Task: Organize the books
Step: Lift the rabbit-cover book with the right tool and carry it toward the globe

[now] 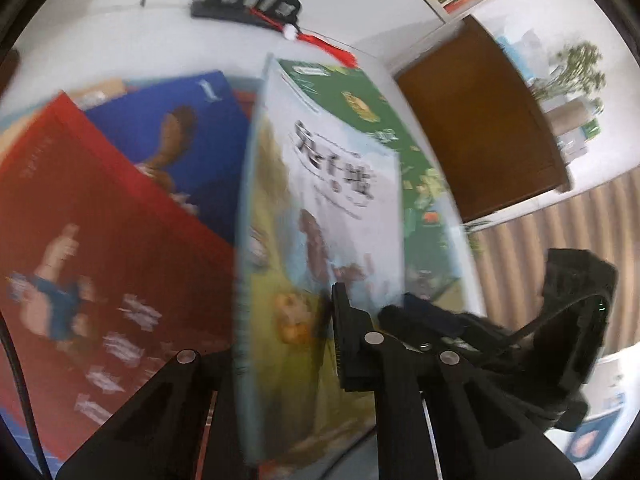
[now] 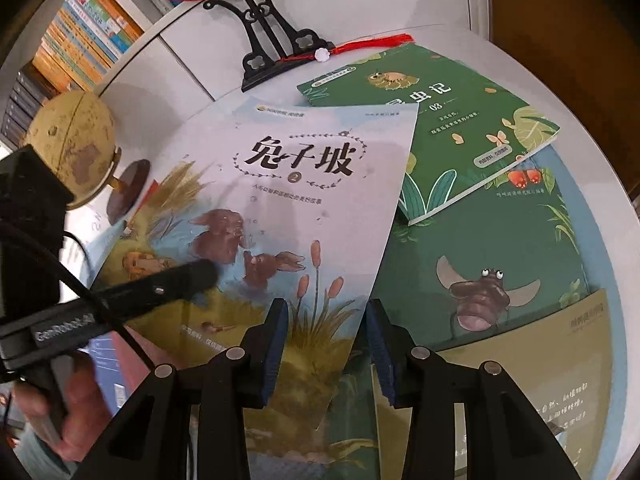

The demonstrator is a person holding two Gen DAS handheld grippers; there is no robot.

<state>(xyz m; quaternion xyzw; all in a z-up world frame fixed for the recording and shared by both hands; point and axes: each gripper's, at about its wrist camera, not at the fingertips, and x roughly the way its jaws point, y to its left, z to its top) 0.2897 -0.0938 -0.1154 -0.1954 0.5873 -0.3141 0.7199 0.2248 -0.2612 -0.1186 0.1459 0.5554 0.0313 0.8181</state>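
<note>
My left gripper (image 1: pixel 324 312) is shut on the rabbit book (image 1: pixel 320 208), a pale-blue picture book that stands tilted on edge in the left wrist view; the book hides the gripper's far finger. In the right wrist view the same rabbit book (image 2: pixel 300 200) faces me, and the left gripper (image 2: pixel 196 274) clamps its left side. My right gripper (image 2: pixel 328 320) is open, and its blue pads (image 2: pixel 280 340) straddle the book's lower right edge without pressing on it. A small green insect book (image 2: pixel 440 128) lies on a larger green beetle book (image 2: pixel 500 280). A red book (image 1: pixel 100 240) and a blue book (image 1: pixel 192 128) lie to the left.
A round white table (image 2: pixel 532 72) carries the books, a small globe (image 2: pixel 72 148) and a black fan stand (image 2: pixel 276 48) with a red tassel. An olive book (image 2: pixel 540 360) lies at the near right. A full bookshelf (image 2: pixel 80 32) stands behind. A hand (image 2: pixel 72 400) holds the left gripper.
</note>
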